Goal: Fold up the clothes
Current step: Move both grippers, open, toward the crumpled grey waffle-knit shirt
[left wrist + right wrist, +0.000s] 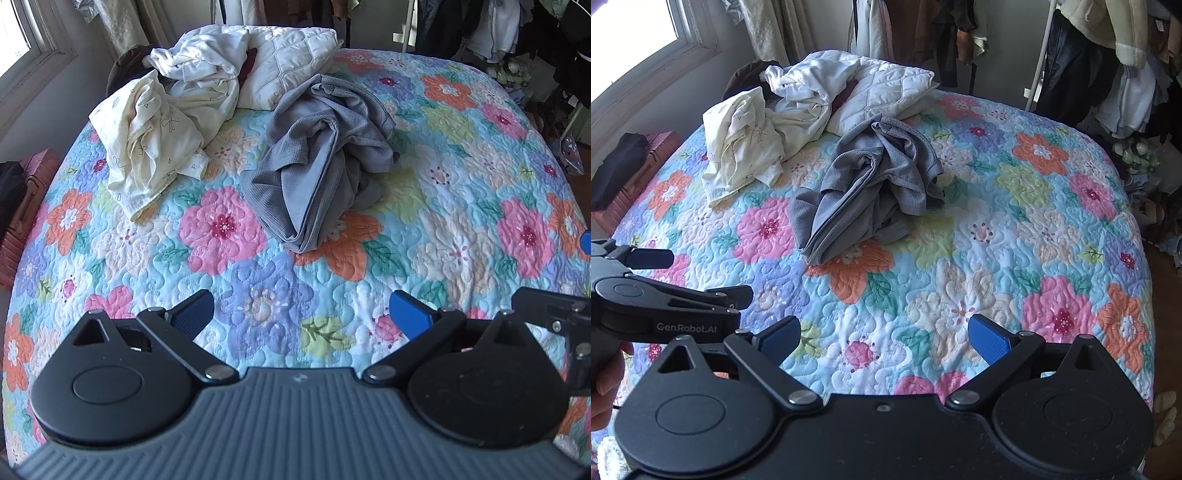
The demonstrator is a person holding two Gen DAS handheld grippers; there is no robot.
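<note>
A crumpled grey garment (321, 155) (871, 188) lies in a heap near the middle of the flowered quilt (461, 206) (1015, 240). Beyond it to the left sits a rumpled cream garment with a small print (147, 147) (742, 147). My left gripper (301, 314) hovers open over the quilt's near part, well short of the grey heap, with nothing between its blue pads. My right gripper (884, 338) is also open and empty, at a similar distance. In the right wrist view the left gripper (705, 277) appears from the side at the left, held by a hand (607, 373).
A white quilted pillow (291, 62) (886, 92) and a white crumpled cloth (207, 55) lie at the bed's far end. A window (639, 22) is on the left wall, pink boxes (642, 173) stand beside the bed, and hanging clothes (1108, 55) crowd the right.
</note>
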